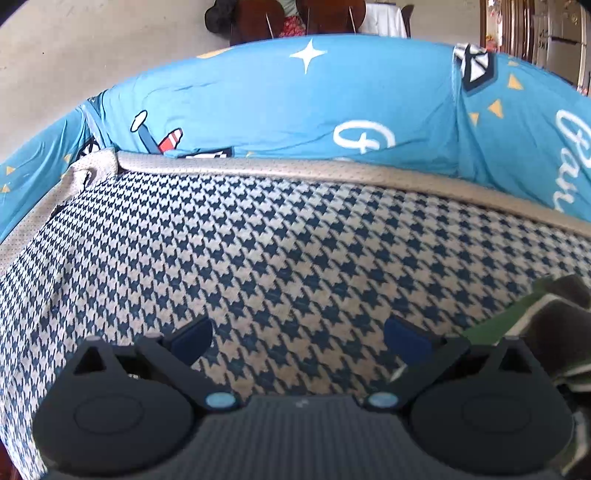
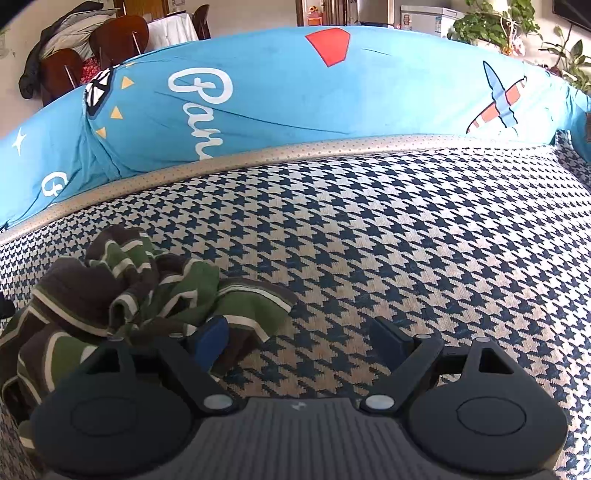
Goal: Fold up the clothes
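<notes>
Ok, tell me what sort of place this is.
Most likely the living and dining area of a home. The striped garment lies crumpled on a houndstooth-covered seat backed by a blue cartoon-print cushion. Behind it stand wooden dining chairs and potted plants.

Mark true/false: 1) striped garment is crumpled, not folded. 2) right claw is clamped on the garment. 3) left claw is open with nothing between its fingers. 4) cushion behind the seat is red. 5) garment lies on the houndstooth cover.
1) True: the garment sits in a crumpled heap.
2) False: the right claw is open; its left finger is at the garment's edge, but nothing is pinched.
3) True: the left claw is open over bare cover.
4) False: the cushion is blue with printed designs.
5) True: the garment rests on the houndstooth cover.
</notes>
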`<state>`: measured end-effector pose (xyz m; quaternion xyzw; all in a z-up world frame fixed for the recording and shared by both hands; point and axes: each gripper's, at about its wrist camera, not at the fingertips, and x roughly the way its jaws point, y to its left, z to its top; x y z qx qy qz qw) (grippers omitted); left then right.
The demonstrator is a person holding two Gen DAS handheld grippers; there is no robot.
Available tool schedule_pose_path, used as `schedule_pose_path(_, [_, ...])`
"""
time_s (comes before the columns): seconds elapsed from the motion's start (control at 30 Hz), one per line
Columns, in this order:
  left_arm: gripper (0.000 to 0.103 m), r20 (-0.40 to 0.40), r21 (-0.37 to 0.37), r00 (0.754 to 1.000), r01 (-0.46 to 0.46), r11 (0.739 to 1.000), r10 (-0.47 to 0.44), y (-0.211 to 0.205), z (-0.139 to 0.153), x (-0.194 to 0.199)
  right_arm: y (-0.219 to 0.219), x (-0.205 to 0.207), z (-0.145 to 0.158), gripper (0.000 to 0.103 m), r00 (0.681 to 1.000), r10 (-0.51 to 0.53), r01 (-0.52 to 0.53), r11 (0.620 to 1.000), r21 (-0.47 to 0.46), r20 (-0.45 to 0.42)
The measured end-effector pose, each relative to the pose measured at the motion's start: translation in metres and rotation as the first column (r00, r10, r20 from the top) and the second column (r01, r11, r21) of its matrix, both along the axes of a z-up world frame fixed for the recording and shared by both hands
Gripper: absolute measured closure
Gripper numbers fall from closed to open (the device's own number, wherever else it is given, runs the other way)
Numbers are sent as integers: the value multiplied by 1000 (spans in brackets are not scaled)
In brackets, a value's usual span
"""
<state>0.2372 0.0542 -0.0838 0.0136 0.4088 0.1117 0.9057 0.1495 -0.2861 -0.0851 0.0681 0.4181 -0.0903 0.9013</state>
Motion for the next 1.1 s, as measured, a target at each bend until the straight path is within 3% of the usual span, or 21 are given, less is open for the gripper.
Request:
schedule_pose_path(0.5, [0,-128,-12,987,92,996,-93,-15,-31,3,-7,-1,-5,18,999,12,-12,1000,10,-47])
schedule_pose_path(1.1, [0,-100,-51,952,285,957,-289,-47,-24,-21,-9,-7,-2,17,999,5,-4,1000,9,-35])
